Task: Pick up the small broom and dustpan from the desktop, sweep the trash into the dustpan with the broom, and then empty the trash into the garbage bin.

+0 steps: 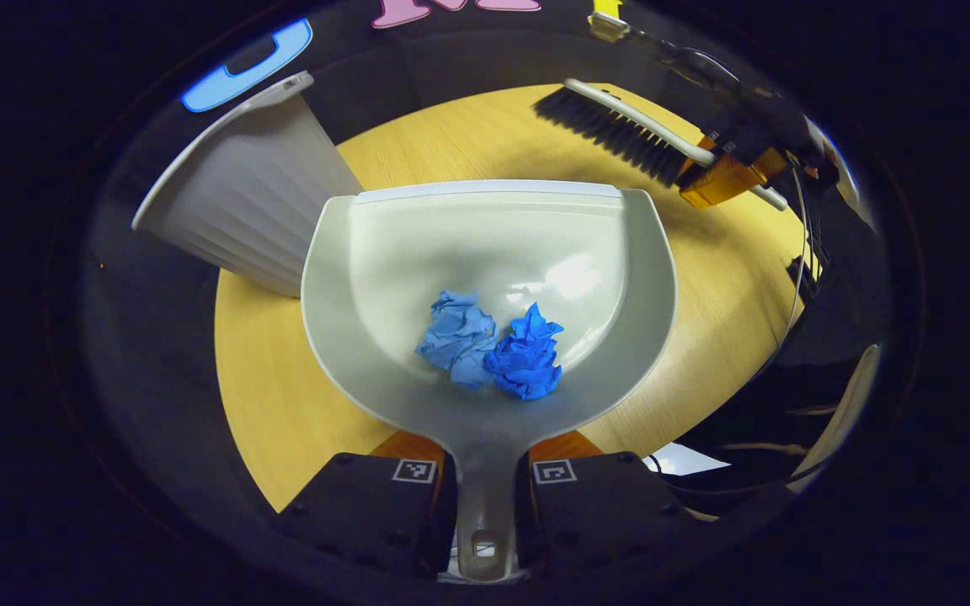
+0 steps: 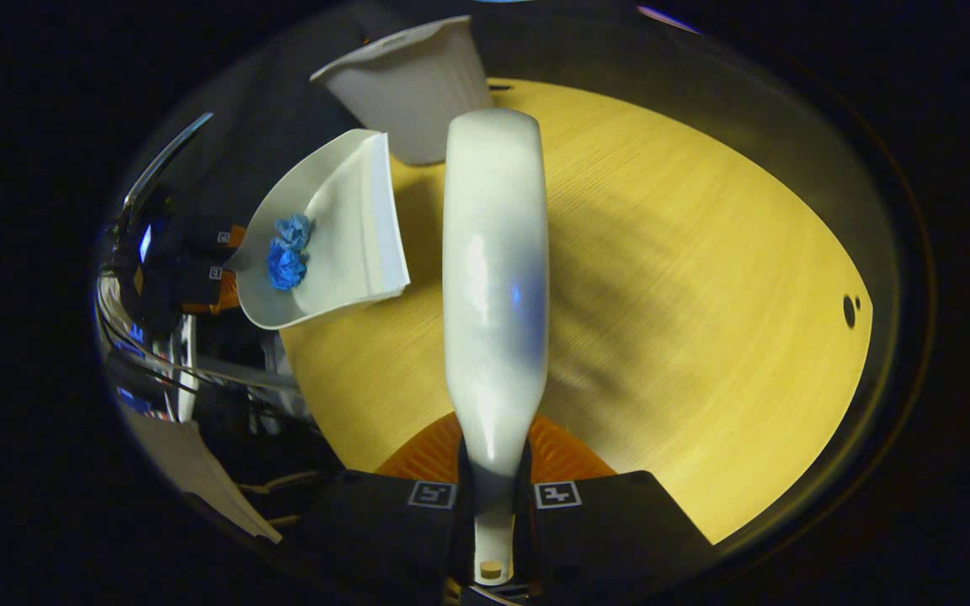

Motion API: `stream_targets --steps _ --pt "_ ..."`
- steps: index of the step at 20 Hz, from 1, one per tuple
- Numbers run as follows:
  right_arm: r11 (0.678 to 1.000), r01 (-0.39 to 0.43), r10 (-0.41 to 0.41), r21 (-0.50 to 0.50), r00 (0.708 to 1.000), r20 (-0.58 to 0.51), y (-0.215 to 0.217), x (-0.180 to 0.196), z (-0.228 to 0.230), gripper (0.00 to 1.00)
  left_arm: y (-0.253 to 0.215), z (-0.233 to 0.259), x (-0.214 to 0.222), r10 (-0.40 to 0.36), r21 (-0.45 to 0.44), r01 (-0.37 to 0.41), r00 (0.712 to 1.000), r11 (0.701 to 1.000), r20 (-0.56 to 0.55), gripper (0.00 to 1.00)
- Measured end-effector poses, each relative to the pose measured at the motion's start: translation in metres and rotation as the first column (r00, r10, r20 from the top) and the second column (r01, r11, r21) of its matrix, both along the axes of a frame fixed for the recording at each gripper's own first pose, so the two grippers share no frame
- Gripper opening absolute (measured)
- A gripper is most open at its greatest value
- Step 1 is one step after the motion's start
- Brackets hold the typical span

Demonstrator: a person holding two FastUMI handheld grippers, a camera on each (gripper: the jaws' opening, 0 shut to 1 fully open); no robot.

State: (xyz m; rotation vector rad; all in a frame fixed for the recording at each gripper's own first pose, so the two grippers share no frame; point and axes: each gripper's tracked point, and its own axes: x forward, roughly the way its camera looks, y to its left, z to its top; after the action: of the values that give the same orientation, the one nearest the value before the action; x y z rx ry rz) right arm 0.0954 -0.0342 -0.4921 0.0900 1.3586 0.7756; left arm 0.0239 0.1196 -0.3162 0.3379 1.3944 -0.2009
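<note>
2 blue paper wads (image 1: 498, 349) in dustpan (image 1: 384, 252)

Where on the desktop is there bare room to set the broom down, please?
The wide bare desktop to the right of the broom in the right gripper view, out to the table edge, is free. It is crowded at the far-left corner, where the dustpan nears the garbage bin.

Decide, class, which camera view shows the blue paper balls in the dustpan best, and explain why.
The left gripper view: the paper balls lie close and central in the dustpan, creases clear, the two told apart. The right gripper view shows them small and far off at the left, as one blue clump.
</note>
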Motion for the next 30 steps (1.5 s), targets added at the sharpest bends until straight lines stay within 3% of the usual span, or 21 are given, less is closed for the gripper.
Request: stream_targets --steps 2,5,8,11,16,20,22,23,24,25,28,29,30 --pt "0.991 0.128 -0.130 0.033 0.988 0.080 -0.007 -0.011 -0.013 0.19 -0.002 0.023 0.020 -0.048 0.027 0.046 0.995 0.999 0.083 0.27" --pt "0.955 0.289 -0.296 0.066 0.941 0.164 -0.018 -0.037 -0.035 0.19 0.015 0.064 0.058 -0.106 0.119 0.085 0.976 0.989 0.190 0.26" --pt "0.922 0.376 -0.387 0.089 0.896 0.217 -0.008 -0.072 -0.070 0.19 0.058 0.108 0.096 -0.139 0.245 0.073 0.954 0.967 0.267 0.25" --pt "0.925 0.376 -0.375 0.049 0.887 0.269 0.022 -0.098 -0.100 0.19 0.126 0.168 0.147 -0.235 0.455 0.091 0.933 0.886 0.271 0.25" --pt "0.920 0.391 -0.385 0.037 0.877 0.287 0.021 -0.095 -0.072 0.19 0.195 0.208 0.189 -0.296 0.639 0.133 0.943 0.757 0.155 0.25" --pt "0.914 0.405 -0.385 -0.007 0.875 0.294 0.011 -0.104 -0.080 0.19 0.230 0.222 0.206 -0.364 0.764 0.245 0.931 0.597 -0.014 0.25" --pt "0.915 0.402 -0.380 -0.017 0.878 0.292 0.004 -0.112 -0.086 0.19 0.240 0.226 0.208 -0.366 0.791 0.289 0.926 0.538 -0.089 0.25" --pt "0.915 0.403 -0.382 -0.016 0.877 0.291 0.002 -0.114 -0.085 0.19 0.245 0.228 0.208 -0.369 0.811 0.314 0.920 0.493 -0.132 0.25" --pt "0.915 0.404 -0.382 -0.018 0.877 0.290 0.001 -0.116 -0.085 0.19 0.251 0.231 0.208 -0.376 0.831 0.347 0.908 0.435 -0.183 0.25" --pt "0.914 0.405 -0.382 -0.023 0.877 0.291 -0.001 -0.116 -0.085 0.19 0.253 0.237 0.204 -0.385 0.847 0.394 0.888 0.358 -0.250 0.25" --pt "0.908 0.418 -0.390 -0.041 0.876 0.284 -0.007 -0.119 -0.091 0.19 0.262 0.252 0.207 -0.412 0.846 0.526 0.792 0.089 -0.450 0.25" --pt "0.904 0.424 -0.395 -0.054 0.877 0.273 -0.009 -0.121 -0.094 0.19 0.265 0.257 0.208 -0.421 0.830 0.558 0.757 0.020 -0.499 0.24" --pt "0.899 0.432 -0.400 -0.076 0.878 0.262 -0.013 -0.122 -0.097 0.19 0.269 0.259 0.210 -0.426 0.817 0.576 0.733 -0.028 -0.531 0.27"
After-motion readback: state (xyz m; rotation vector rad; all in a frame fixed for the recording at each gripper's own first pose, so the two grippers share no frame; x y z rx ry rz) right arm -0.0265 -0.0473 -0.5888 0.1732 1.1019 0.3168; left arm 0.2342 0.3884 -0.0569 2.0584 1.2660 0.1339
